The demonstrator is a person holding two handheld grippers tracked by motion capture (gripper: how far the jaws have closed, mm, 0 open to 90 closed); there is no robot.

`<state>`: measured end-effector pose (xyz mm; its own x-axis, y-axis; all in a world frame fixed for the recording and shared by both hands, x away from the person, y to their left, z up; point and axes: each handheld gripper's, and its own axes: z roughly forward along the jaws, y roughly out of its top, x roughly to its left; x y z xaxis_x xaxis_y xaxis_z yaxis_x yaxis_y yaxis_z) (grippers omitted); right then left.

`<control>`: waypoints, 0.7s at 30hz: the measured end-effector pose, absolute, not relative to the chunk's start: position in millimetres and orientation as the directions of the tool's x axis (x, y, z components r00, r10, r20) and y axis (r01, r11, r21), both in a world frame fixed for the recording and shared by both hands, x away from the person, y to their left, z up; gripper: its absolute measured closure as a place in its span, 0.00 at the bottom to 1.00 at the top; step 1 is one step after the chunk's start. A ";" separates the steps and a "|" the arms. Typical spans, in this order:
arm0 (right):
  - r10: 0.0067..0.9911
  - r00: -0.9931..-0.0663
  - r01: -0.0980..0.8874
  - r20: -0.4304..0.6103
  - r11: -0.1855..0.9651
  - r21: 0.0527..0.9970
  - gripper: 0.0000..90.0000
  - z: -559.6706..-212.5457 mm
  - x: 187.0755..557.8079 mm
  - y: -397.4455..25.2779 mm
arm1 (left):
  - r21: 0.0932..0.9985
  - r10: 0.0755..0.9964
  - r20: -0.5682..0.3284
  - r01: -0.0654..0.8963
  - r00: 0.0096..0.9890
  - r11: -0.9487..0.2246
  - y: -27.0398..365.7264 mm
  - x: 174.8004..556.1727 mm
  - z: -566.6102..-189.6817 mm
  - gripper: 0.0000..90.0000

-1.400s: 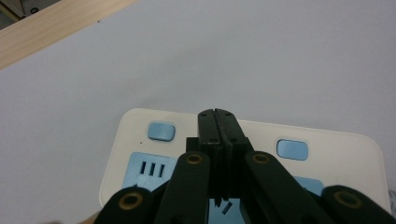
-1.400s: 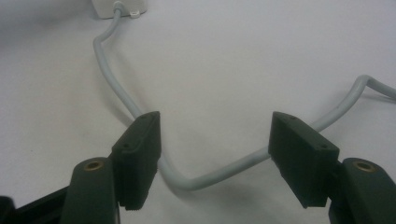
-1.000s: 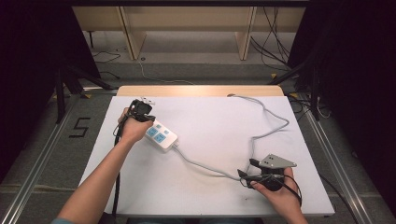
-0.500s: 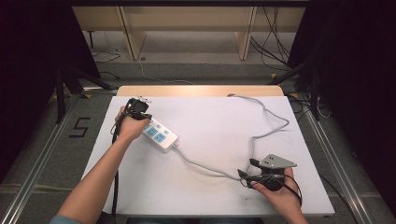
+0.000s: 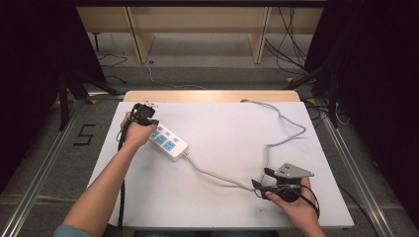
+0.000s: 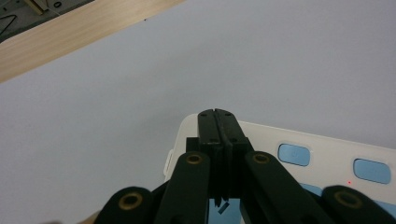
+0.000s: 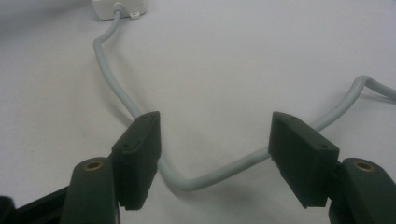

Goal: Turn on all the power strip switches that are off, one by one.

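High view shows a white power strip (image 5: 167, 142) lying on the white desk (image 5: 222, 128), toward the left side. Its grey cord (image 5: 217, 174) runs across the desk to the right, bends, and goes off the far edge.

The left gripper (image 5: 143, 112) sits at the far end of the power strip. A second ago it was just a little nearer to the person, so it has slid slightly along the strip toward that end. In the left gripper view its jaws are pressed together with nothing between them, and the tip (image 6: 218, 122) hangs right over the end of the strip (image 6: 299, 161), beside the blue buttons. I think it is there to push down and hold the strip in place.

The right gripper (image 5: 262, 183) has not moved. It rests near the front right of the desk, where the cord bends. In the right gripper view its jaws stand wide apart, one on each side of the cord (image 7: 187, 179), not touching it yet. Closing on the cord looks like the next step.
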<state>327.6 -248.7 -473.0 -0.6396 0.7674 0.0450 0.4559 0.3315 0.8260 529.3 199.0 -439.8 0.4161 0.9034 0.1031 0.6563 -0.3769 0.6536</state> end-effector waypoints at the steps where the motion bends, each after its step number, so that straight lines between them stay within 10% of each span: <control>1: 0.768 -0.639 0.458 0.046 0.331 0.825 0.39 -472.9 327.5 -248.7 | 0.654 0.904 0.103 0.657 0.414 -0.375 199.7 529.6 -440.2 1.00; 21: 0.768 -0.639 0.457 0.047 0.330 0.826 0.39 -473.3 327.8 -248.9 | 0.634 0.889 0.107 0.659 0.444 -0.406 191.4 533.8 -448.6 0.99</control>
